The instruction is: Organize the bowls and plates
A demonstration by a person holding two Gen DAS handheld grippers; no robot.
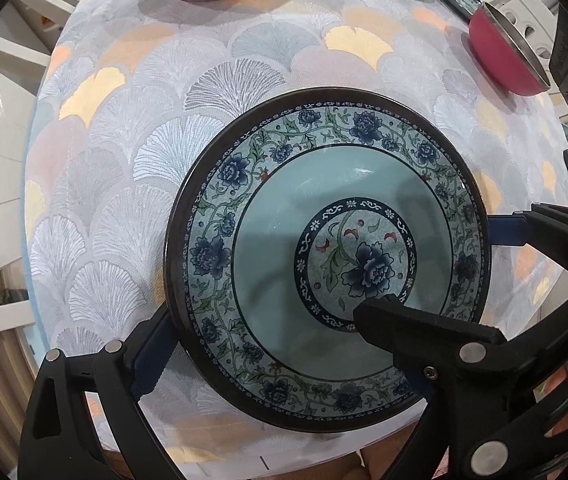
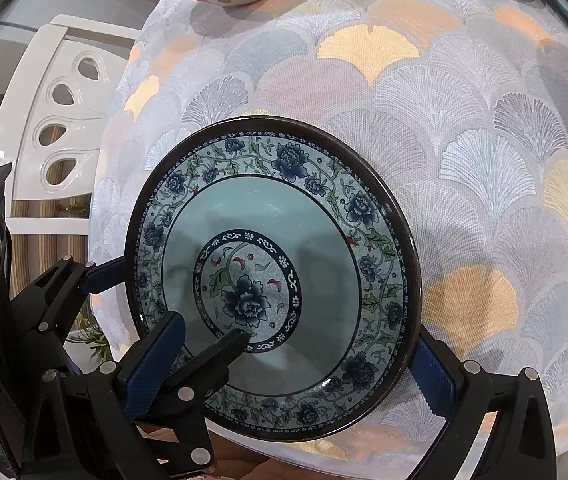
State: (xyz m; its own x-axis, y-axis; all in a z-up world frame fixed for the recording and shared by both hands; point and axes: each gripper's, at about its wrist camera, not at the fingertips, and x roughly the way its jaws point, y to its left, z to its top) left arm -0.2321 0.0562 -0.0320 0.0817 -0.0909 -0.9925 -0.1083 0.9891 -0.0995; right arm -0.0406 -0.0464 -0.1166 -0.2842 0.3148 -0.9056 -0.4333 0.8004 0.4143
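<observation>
Left wrist view, lower centre: both grippers, left (image 1: 295, 360) and right (image 2: 295, 368), spread wide, straddling the floral plate (image 1: 268, 208) on the tablecloth (image 1: 124, 140).

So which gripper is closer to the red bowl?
Right. The right gripper sits on the flowery bowl's side towards the red bowl; the left gripper is on the other side, farther away.

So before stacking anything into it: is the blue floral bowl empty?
Empty. The blue floral ceramic bowl shows its whole painted bottom; only gripper fingers reach over its rim.
</observation>
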